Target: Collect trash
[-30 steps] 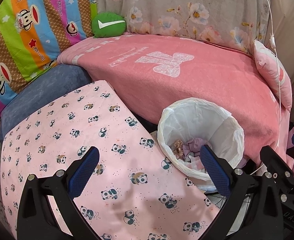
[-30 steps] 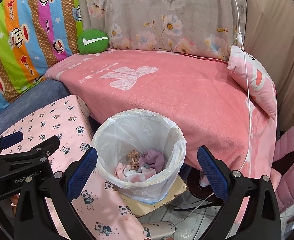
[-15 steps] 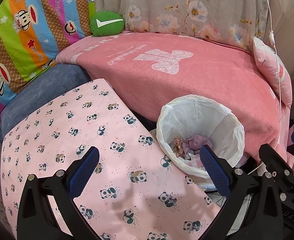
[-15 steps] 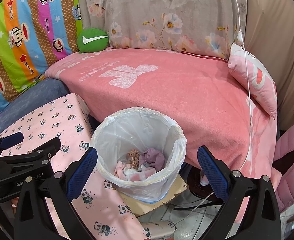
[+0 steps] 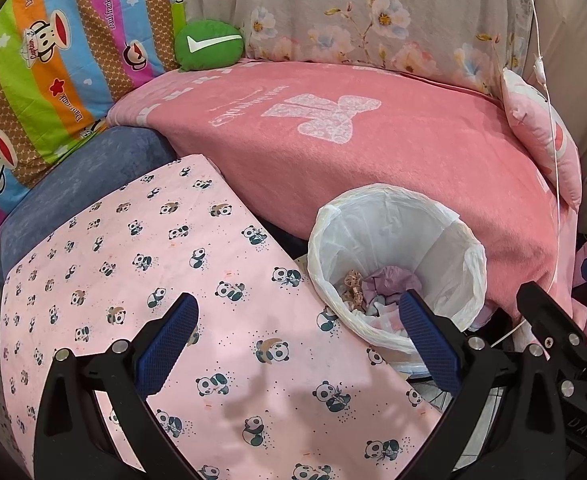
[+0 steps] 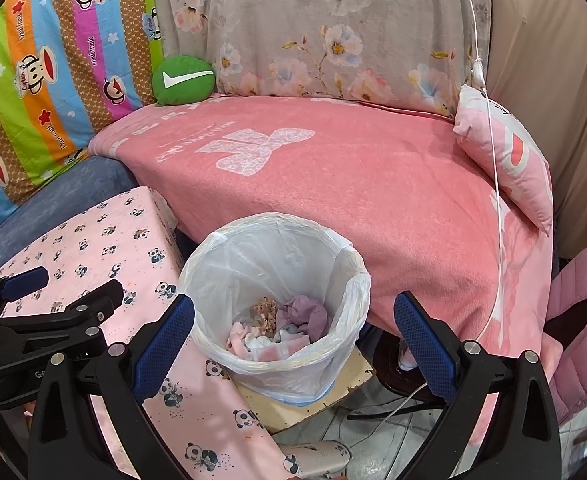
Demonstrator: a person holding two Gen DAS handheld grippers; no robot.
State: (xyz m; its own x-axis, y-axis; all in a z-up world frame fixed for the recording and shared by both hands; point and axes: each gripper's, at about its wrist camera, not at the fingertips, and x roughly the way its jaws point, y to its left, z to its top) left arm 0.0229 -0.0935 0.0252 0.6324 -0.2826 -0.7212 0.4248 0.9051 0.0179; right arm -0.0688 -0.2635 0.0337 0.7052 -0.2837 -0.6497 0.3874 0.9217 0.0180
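A round bin lined with a white bag [image 6: 277,240] stands on the floor between the panda-cloth table and the pink bed; it also shows in the left wrist view [image 5: 397,216]. Crumpled purple, pink and brown trash [image 6: 281,320] lies at its bottom, also seen in the left wrist view [image 5: 377,288]. My right gripper [image 6: 293,332] is open and empty, hovering above the bin. My left gripper [image 5: 299,340] is open and empty above the table's right edge, left of the bin. The left gripper also shows in the right wrist view [image 6: 53,304].
A table with pink panda cloth [image 5: 141,264] is at the left. A pink blanket covers the bed [image 5: 373,152] behind the bin. A green cushion [image 5: 209,44], a pink pillow [image 6: 509,160] and a hanging white cord [image 6: 493,184] are nearby. A pink chair [image 6: 585,304] stands right.
Both grippers have drifted slightly; the bin sits a touch lower and left in both views. Both stay open and empty.
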